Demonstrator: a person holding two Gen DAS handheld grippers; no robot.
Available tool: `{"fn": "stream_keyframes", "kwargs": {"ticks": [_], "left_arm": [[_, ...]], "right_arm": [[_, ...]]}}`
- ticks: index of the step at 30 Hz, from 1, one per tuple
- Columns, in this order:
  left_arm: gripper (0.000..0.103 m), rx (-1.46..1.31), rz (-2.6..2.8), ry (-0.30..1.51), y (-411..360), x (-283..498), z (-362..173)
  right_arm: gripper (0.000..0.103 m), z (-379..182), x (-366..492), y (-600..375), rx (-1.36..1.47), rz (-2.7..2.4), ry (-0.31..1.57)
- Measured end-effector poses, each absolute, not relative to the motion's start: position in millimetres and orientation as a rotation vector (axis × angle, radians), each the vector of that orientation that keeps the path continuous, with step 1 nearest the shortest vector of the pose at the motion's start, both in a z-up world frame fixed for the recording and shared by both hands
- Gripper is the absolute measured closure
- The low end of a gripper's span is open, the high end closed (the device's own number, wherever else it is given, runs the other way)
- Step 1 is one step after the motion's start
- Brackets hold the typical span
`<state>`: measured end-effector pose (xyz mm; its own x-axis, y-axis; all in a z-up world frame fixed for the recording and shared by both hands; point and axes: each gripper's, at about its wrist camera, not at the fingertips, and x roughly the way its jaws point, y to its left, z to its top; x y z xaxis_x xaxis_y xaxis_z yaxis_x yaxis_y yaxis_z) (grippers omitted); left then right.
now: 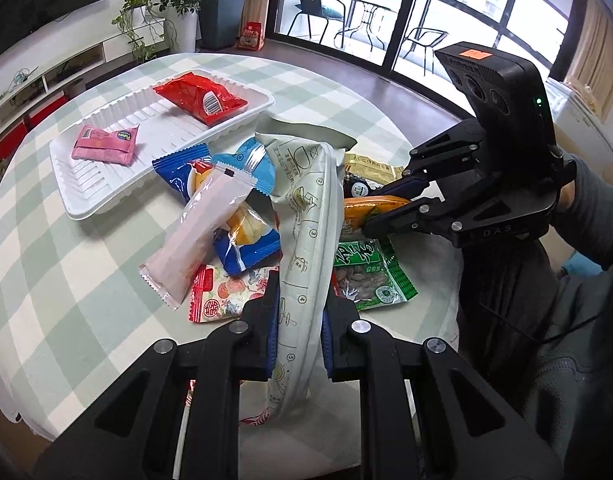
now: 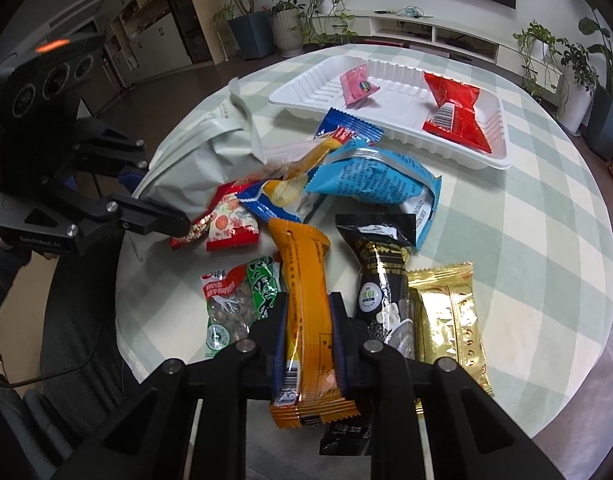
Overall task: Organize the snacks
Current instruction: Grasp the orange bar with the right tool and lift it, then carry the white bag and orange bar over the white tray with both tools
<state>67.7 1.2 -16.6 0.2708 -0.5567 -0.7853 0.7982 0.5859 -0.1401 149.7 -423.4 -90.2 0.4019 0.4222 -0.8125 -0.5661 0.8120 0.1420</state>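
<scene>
My left gripper (image 1: 302,296) is shut on a large white-grey bag (image 1: 306,208) printed with diagrams, holding it up over the snack pile. My right gripper (image 2: 309,304) is shut on a long orange snack packet (image 2: 306,264), whose far end still lies among the pile. In the left wrist view, the right gripper (image 1: 372,210) comes in from the right with the orange packet (image 1: 358,206) between its jaws. A white plastic tray (image 1: 90,196) at the far left of the table holds a red packet (image 1: 202,96) and a pink packet (image 1: 104,146).
Loose snacks are heaped between tray and grippers: blue packets (image 2: 370,176), a pale pink stick pack (image 1: 202,232), a green nut bag (image 1: 370,272), a black packet (image 2: 382,280) and a gold one (image 2: 450,312). The round checked table (image 1: 46,280) drops off close by.
</scene>
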Motion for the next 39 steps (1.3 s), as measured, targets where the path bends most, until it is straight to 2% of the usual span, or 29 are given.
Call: {"fn": "stream_keyframes", "kwargs": {"ticks": [23, 32, 39], "left_arm": [[0.088, 0.094, -0.832, 0.831, 56.0, 95.8, 22.7], [0.088, -0.041, -0.744, 0.817, 85.6, 151.0, 44.5], [0.088, -0.131, -0.725, 0.861, 78.2, 219.5, 56.2]], "right_arm": [[0.082, -44.7, 163.3, -495.2, 0.173, 0.575, 0.875], [0.082, -3.7, 204.9, -525.2, 0.245, 0.492, 0.777], [0.082, 35.1, 254.9, -507.3, 0.235, 0.494, 0.697]]}}
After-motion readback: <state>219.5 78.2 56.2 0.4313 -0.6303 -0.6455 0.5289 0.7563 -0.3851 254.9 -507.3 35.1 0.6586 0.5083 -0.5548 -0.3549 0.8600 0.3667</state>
